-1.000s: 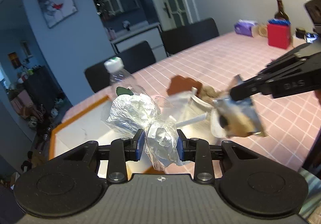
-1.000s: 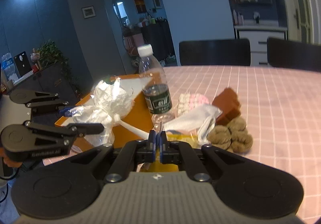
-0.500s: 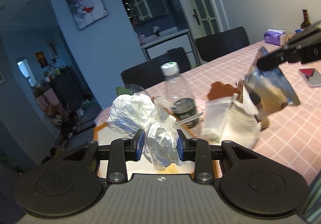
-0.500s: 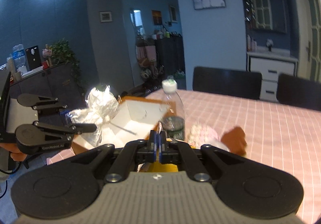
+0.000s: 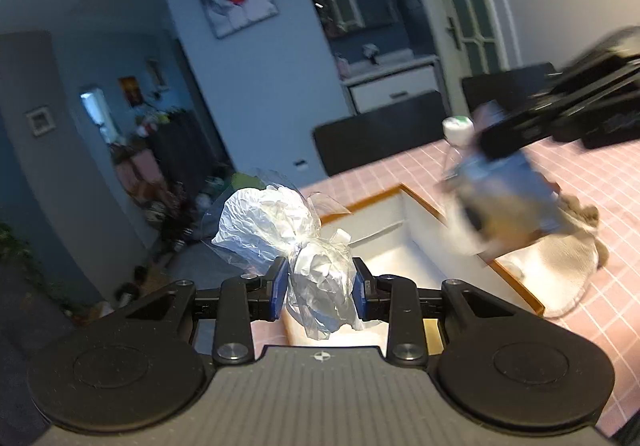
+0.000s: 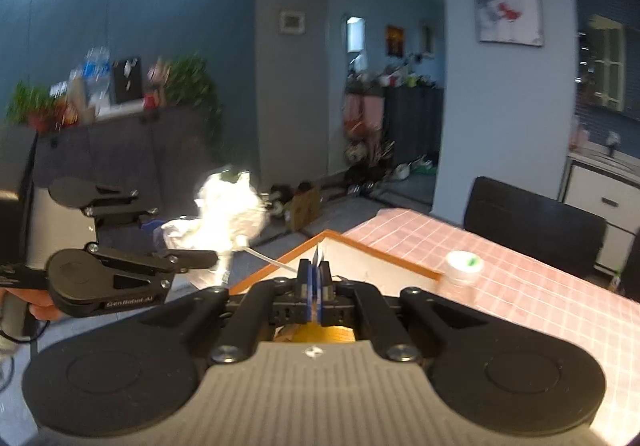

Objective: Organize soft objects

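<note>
My left gripper [image 5: 320,288] is shut on a crumpled clear plastic bag [image 5: 276,222] stuffed with white paper, held in the air in front of an orange-rimmed white box [image 5: 416,198]. In the right wrist view the same bag [image 6: 228,210] glares bright in the left gripper [image 6: 180,234], left of the box [image 6: 360,248]. My right gripper [image 6: 316,286] is shut on the thin edge of a silvery-yellow snack packet [image 6: 320,334]. That packet [image 5: 508,198], blurred, hangs from the right gripper [image 5: 492,146] above the box's right side.
A water bottle with a white cap [image 5: 458,128] stands behind the packet on the pink checked tablecloth [image 5: 600,286]. A white cloth [image 5: 560,270] and brown plush lumps [image 5: 582,208] lie right of the box. Black chairs [image 6: 532,230] line the table's far side.
Both grippers have lifted and swung left with their loads. The packet has risen off the table items and now hangs over the box's right edge. Both grips are unchanged.
</note>
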### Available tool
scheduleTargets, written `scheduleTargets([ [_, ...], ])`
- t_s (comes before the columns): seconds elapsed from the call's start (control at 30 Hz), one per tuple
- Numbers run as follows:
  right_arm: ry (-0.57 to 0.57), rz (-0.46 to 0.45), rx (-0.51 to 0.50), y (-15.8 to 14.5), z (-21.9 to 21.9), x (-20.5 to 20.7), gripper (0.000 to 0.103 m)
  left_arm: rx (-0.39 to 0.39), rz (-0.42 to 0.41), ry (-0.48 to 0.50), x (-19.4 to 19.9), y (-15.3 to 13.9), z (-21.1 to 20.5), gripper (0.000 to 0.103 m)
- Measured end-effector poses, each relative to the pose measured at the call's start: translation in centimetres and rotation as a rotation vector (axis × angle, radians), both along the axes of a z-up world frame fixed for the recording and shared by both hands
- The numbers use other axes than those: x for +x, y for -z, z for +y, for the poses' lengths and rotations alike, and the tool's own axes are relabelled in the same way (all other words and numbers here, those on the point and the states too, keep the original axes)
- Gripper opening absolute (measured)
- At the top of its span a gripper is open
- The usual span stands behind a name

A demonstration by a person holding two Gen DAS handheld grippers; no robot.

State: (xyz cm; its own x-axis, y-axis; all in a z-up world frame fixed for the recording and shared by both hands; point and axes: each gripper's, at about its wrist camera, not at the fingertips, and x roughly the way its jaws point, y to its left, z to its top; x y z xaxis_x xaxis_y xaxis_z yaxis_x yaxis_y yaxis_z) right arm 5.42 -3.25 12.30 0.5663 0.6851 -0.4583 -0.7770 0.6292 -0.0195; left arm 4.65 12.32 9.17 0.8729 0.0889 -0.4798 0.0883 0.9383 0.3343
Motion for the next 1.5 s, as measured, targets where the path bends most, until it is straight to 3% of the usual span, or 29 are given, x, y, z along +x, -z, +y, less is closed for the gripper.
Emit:
scheduleTargets([
  [0.27, 0.019, 0.042, -0.179, 5.1, 5.0, 4.6, 0.0, 0.0, 0.216, 0.104, 5.7, 4.9, -0.5, 0.037],
  [0.4, 0.039, 0.016, -0.257, 7.6, 6.1, 5.9, 0.0, -0.013, 0.279, 0.114, 8.4, 6.8, -0.7, 0.037],
  [0.57, 0.016, 0.013, -0.346, 9.7, 6.7, 7.5, 0.0, -0.037, 0.328, 0.15, 8.6, 8.4, 0.3, 0.037],
  [0.77, -0.065, 0.065, -0.394, 9.7, 7.1, 7.4, 0.0, -0.085, 0.43, 0.163, 8.6, 9.7, 1.6, 0.038],
  [1.0, -0.126, 0.179, -0.466, 10.2, 7.5, 6.6, 0.002, -0.115, 0.474, 0.148, 8.4, 9.5, 2.5, 0.043],
  [1.17, -0.115, 0.235, -0.466, 11.1, 6.9, 6.6, 0.01, -0.111, 0.471, 0.155, 7.9, 9.4, 2.1, 0.051],
  [1.23, -0.103, 0.241, -0.472, 11.1, 6.8, 6.5, 0.02, -0.104, 0.468, 0.157, 7.8, 9.3, 1.9, 0.053],
  [1.37, -0.098, 0.248, -0.471, 11.3, 7.1, 6.9, 0.024, -0.101, 0.454, 0.159, 7.7, 8.8, 1.9, 0.063],
  [1.5, -0.084, 0.249, -0.446, 10.8, 6.6, 6.4, 0.042, -0.109, 0.435, 0.151, 7.2, 8.0, 2.2, 0.068],
])
